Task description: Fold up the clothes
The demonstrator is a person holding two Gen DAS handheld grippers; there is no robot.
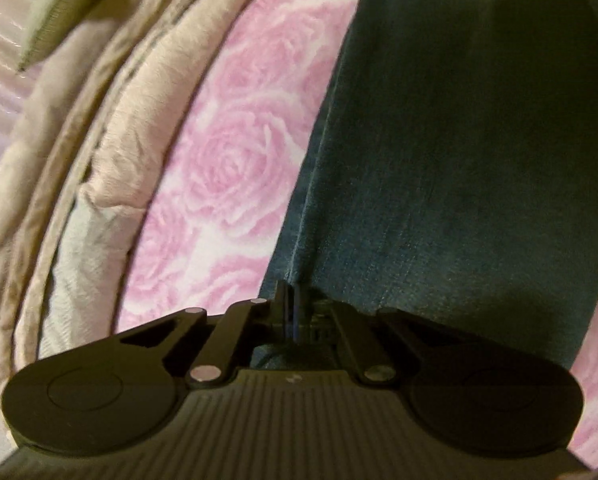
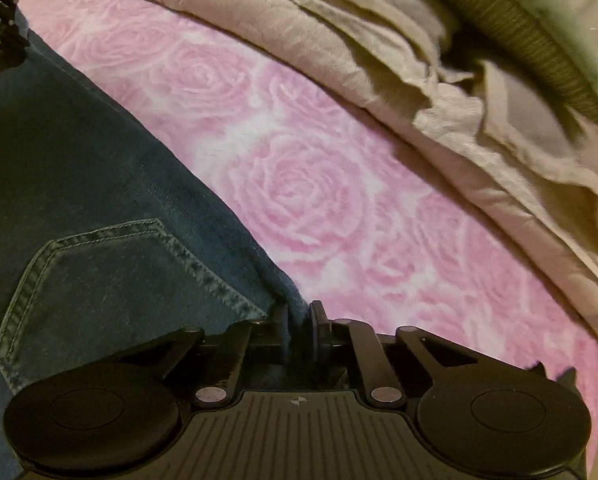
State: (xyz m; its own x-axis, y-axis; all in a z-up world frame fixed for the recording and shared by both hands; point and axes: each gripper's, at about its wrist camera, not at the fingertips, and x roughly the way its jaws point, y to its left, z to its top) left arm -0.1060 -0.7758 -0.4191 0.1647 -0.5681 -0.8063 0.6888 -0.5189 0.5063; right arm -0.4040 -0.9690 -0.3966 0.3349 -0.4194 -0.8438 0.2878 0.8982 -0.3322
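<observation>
Both tongs grip the edge of the jeans (image 1: pixel 459 140) lying on the rose-patterned bed (image 1: pixel 227 168): left tongs (image 1: pixel 293 300) and right tongs (image 2: pixel 299 320) clenched on denim. The fold appears ready to begin; the next move likely calls for lifting both together.

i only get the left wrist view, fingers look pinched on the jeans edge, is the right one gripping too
Observer: Yes. The right gripper is shut on the jeans at their edge beside the pink rose blanket.
Operator: which part of the jeans is near it
Observer: A stitched back pocket lies just left of its fingers.
Operator: is my left gripper visible from there
Observer: Probably; a dark mechanism sits on the denim at the top left corner, too cropped to be sure.
</observation>
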